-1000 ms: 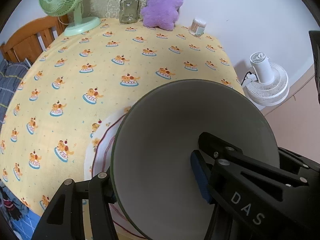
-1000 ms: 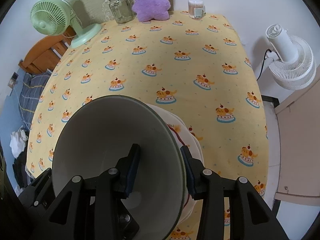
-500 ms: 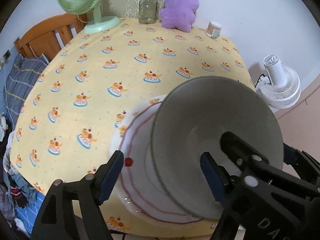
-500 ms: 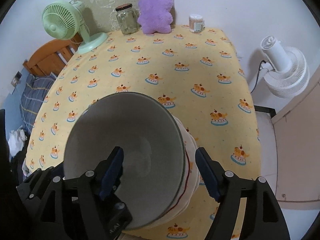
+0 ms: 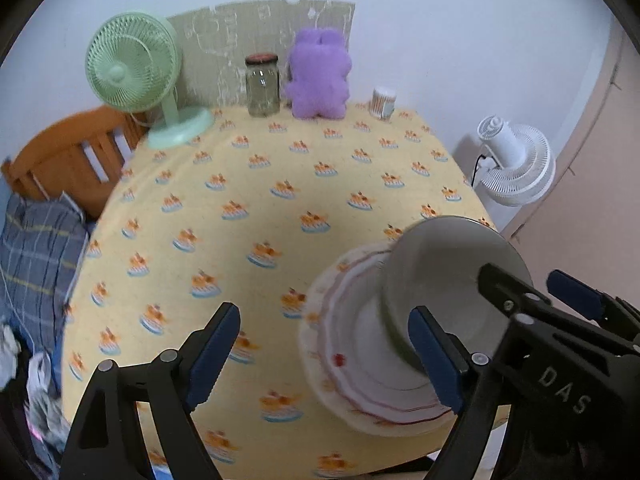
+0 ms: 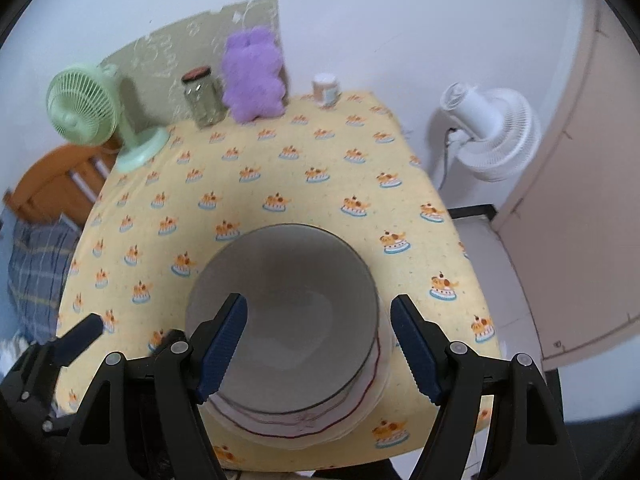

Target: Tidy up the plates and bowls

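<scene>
Yellow tablecloth point(image 6: 320, 168) under a grey bowl point(image 6: 288, 320) inside red-rimmed plates point(image 6: 376, 364), left gripper point(image 5: 324, 356) and right gripper point(image 6: 320, 344) both released.

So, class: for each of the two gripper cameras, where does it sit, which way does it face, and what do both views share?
Left wrist: sits on the left gripper, faces across the table; its open fingers show, and the right gripper at right.
Right wrist: sits on the right gripper, looks down into the grey bowl; its open fingers show.
Shared: bowl on plate, green fan, purple plush.
</scene>
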Demonstrator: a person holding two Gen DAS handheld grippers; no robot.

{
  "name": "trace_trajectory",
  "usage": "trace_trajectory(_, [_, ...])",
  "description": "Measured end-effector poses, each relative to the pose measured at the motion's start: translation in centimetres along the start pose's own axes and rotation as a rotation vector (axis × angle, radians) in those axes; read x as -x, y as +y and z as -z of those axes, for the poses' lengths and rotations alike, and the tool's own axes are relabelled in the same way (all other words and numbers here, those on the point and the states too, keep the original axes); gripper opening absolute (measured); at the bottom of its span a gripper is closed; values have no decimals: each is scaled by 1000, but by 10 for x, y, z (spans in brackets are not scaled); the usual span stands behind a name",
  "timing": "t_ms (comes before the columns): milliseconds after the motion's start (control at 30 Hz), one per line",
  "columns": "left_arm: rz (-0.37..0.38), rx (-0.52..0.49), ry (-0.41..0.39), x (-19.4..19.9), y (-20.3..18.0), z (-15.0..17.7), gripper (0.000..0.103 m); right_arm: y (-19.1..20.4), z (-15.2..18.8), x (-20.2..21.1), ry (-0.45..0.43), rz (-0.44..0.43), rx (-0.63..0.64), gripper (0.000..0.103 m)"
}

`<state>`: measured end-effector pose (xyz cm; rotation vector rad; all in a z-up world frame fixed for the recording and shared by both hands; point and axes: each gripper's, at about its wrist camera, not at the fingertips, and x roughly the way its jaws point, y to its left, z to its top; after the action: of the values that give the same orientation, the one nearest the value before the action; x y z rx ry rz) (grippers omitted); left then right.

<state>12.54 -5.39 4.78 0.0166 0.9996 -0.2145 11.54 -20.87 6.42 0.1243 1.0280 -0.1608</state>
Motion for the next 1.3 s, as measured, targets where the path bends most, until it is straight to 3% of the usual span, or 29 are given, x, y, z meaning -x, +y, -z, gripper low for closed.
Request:
trace_trajectory(267, [-2, -74, -107, 22, 55, 14, 87, 39, 32, 29, -117, 60, -85, 77])
trace_trajectory(533, [-50, -41, -226, 39, 97, 51, 88, 73, 70, 37, -209, 28, -24, 77])
trace_trajectory(833, [-111, 4, -322, 54, 116, 99, 95, 92, 112, 34, -261, -32, 40, 77])
trace_trajectory(1300, [-114, 32, -354, 64, 121, 143, 98, 97, 157, 45, -320, -52, 66, 80])
